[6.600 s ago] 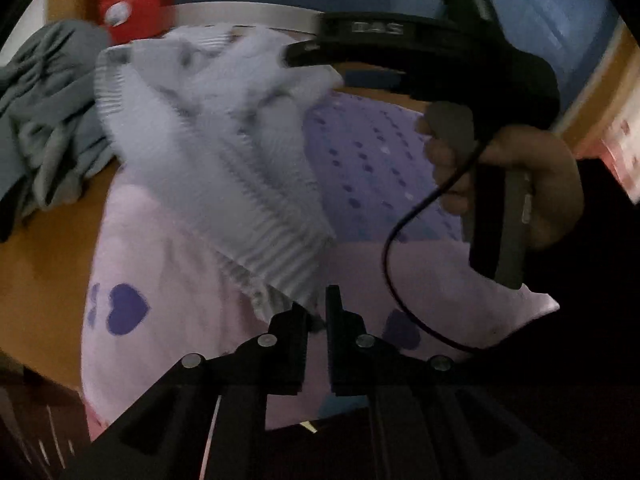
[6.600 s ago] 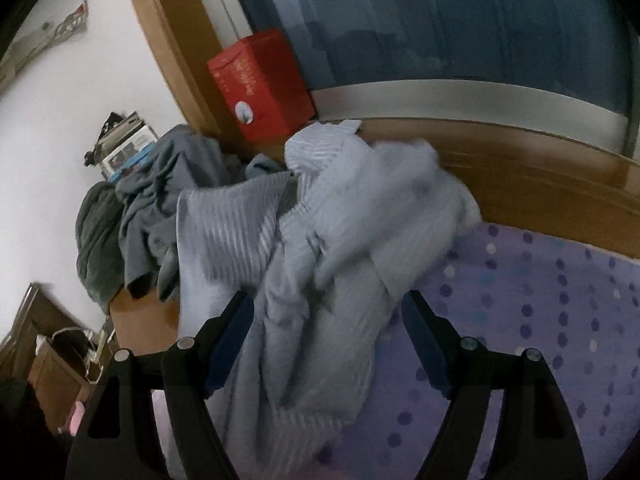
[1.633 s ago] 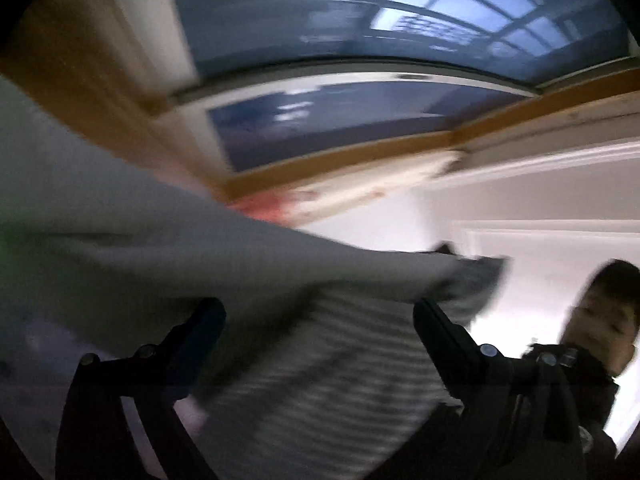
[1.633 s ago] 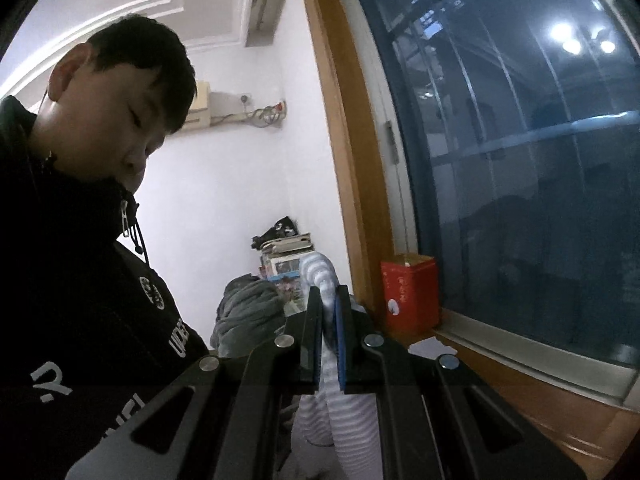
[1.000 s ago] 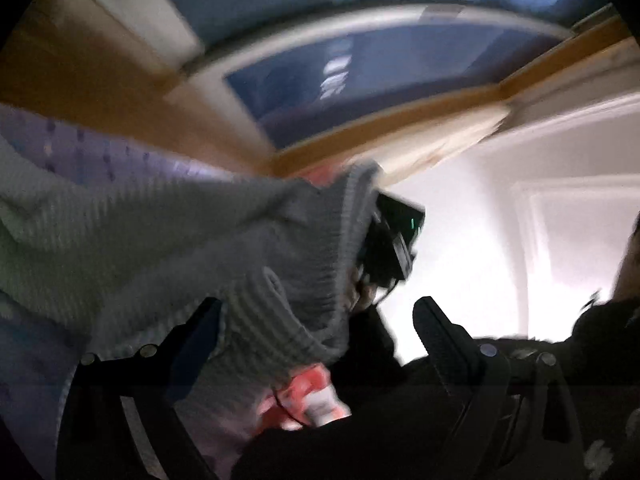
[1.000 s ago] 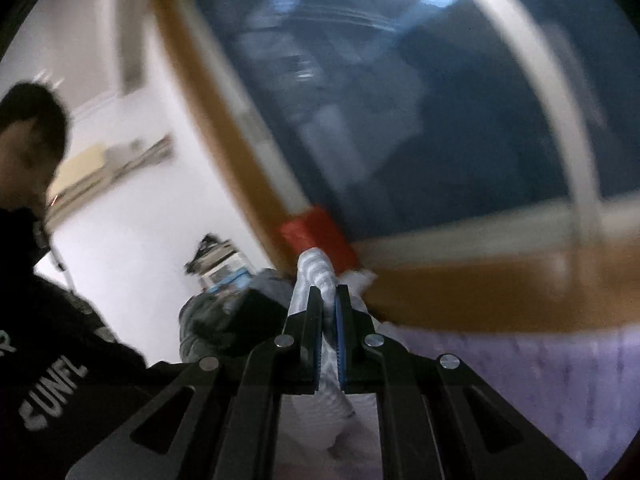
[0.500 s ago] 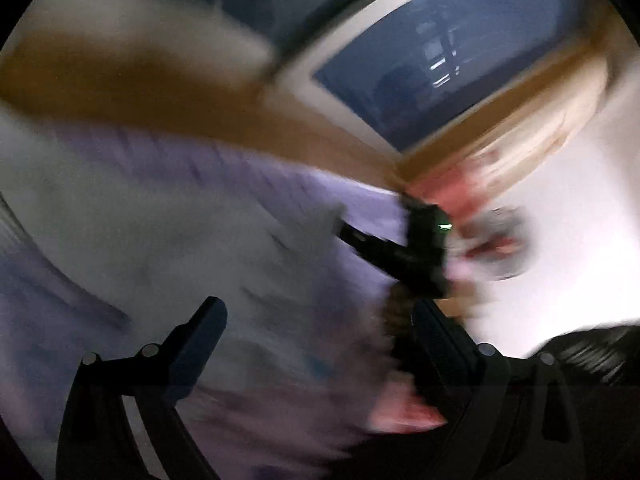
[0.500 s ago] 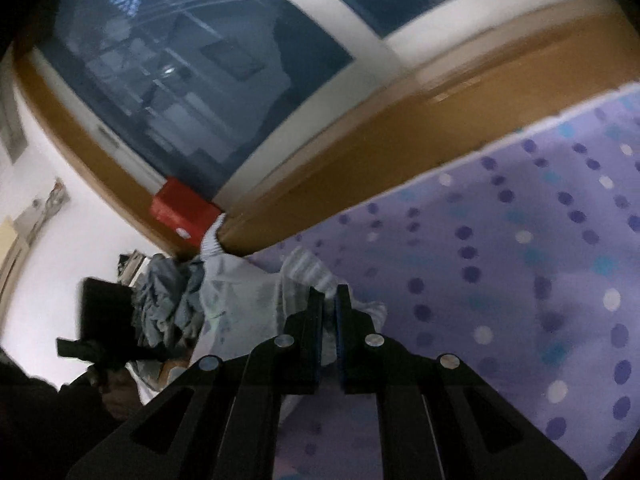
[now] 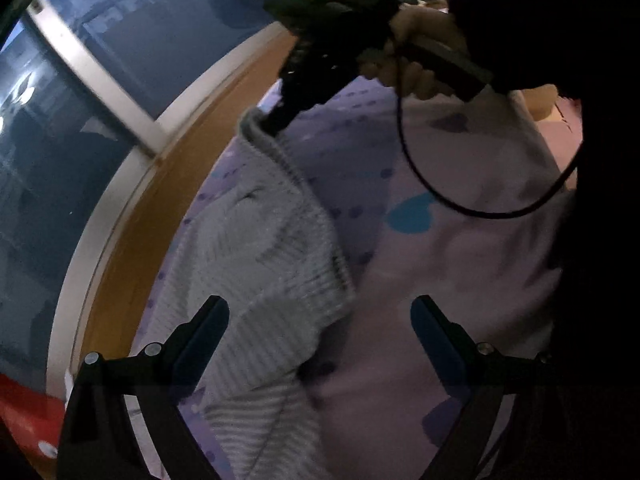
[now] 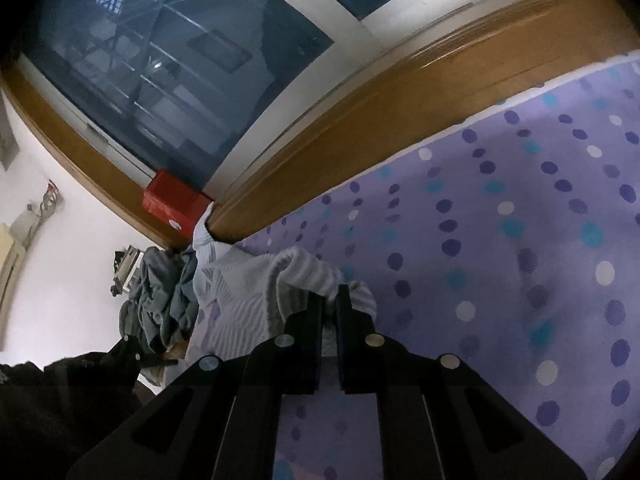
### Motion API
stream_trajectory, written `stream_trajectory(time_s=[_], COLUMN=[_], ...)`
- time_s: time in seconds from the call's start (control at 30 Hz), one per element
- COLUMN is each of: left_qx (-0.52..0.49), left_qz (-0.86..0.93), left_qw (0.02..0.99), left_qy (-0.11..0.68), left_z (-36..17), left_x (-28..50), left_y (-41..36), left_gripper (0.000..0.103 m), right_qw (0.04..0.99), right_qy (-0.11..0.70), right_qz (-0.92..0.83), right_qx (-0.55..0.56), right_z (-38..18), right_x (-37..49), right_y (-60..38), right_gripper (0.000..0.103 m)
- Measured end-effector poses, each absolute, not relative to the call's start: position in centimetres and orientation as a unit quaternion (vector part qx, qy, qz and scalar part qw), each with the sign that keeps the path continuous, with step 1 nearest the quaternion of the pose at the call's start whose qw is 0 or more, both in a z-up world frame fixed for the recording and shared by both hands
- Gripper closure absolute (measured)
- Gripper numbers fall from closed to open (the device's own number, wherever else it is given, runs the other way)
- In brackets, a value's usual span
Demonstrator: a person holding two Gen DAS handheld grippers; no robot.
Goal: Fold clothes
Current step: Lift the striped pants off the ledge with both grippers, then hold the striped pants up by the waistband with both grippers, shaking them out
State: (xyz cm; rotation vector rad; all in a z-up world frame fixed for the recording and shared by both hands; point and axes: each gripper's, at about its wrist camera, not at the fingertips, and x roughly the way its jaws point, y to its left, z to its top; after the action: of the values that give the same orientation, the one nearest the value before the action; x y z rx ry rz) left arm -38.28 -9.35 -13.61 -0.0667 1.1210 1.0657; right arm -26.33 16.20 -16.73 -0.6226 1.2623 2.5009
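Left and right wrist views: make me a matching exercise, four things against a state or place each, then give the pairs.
1. left gripper
2. right gripper
3. red box
4. grey clothes pile

A. on the wooden sill by the window
B. open, holding nothing
C. heaped beyond the sweater
D. shut on the striped sweater

Pairs: 1-B, 2-D, 3-A, 4-C
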Motion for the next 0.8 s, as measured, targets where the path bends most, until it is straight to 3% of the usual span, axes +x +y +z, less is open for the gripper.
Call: stream_trajectory(time_s=[0.03,0.1,0.17,0.43,0.57,0.67,0.8], left_qx=[-0.026,-0.036,-0.085,-0.216,-0.273,-0.261,-0.205], left_qz=[0.486,0.501,0.505,0.584,0.671,0.722,0.754], left_qw=[0.71,0.688,0.669,0.671,0.641,0.618,0.61], left_qy=[0.51,0.525,0.539,0.402,0.253,0.173,0.136], left_z=[-14.0,-14.7,-15.7,-8.2,-1.8,2.5,7.1], left_x=[-38.4,-38.2,-38.5,-41.7,-46.8,-49.8,-51.9], left_y=[-9.4,-7.8,-5.9,-6.0,-7.8,-8.9,-9.9], left_gripper=[0.009,0.032,0.093,0.096,0.096,0.096,0.096], right_qw=[0.137,0.142,0.147,0.166,0.153,0.122,0.092], right_qy=[0.434,0.429,0.424,0.404,0.387,0.346,0.277], right_qz=[0.864,0.867,0.87,0.88,0.896,0.921,0.952], right_qx=[-0.214,-0.209,-0.205,-0.186,-0.157,-0.131,-0.095], right_z=[-16.6,-16.2,-15.7,-14.0,-11.0,-6.9,0.0], right_x=[-26.3,-26.1,-25.9,-25.0,-24.7,-25.6,-27.4], right_y=[16.1,15.8,15.5,14.5,14.1,12.8,10.7], right_gripper=[0.098,0.098,0.098,0.099,0.1,0.1,0.1])
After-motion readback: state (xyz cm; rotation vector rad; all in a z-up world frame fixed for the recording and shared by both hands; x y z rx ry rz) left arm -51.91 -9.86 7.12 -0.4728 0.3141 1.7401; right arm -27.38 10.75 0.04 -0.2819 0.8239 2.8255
